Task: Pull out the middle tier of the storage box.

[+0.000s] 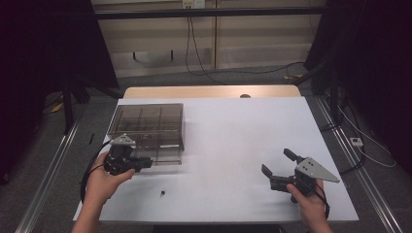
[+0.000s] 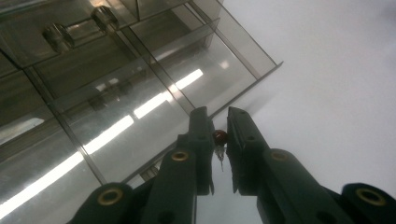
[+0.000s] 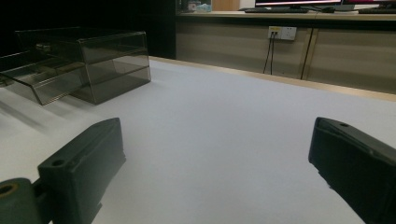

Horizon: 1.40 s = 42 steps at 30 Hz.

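Left gripper: pinched on a small red-headed pin, at the front edge of the smoky clear drawer box.
Pin axis: round head up between the jaw tips, metal point hanging down toward the white table.
Open drawer: directly under and ahead of the jaws, divided compartments facing up.
Loose dark bit: on the table, nearer the left hand.
Right gripper: spread wide, holding nothing, well apart from the box.
Nearer hand: left.
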Tool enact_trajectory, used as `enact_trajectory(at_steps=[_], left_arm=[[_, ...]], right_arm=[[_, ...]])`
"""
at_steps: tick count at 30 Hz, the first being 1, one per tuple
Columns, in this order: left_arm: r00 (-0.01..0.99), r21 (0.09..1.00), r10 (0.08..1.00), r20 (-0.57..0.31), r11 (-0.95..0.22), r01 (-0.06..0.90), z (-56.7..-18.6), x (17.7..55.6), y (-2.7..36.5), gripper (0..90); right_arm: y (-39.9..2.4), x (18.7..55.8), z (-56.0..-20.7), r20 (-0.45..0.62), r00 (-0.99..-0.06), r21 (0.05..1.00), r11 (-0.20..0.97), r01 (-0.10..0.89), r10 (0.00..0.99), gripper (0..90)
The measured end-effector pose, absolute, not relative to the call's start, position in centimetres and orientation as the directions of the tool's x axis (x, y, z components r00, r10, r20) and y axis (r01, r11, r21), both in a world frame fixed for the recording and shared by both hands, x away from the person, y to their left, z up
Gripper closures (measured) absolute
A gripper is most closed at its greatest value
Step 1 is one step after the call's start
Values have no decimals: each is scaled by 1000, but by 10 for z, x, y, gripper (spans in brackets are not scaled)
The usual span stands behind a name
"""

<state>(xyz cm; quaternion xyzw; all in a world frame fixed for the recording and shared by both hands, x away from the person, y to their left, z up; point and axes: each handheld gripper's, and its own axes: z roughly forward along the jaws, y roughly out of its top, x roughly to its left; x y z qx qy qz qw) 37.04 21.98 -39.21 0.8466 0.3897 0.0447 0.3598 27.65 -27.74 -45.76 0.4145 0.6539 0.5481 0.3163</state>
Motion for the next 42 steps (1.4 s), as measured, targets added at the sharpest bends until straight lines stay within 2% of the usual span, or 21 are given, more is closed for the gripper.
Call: enact_trajectory(at_steps=[42], left_arm=[[609, 645, 770, -189, -370, 669, -392, 399, 262, 811]], right_arm=[[-280, 272, -457, 38, -452, 978, 59, 198, 891, 29]])
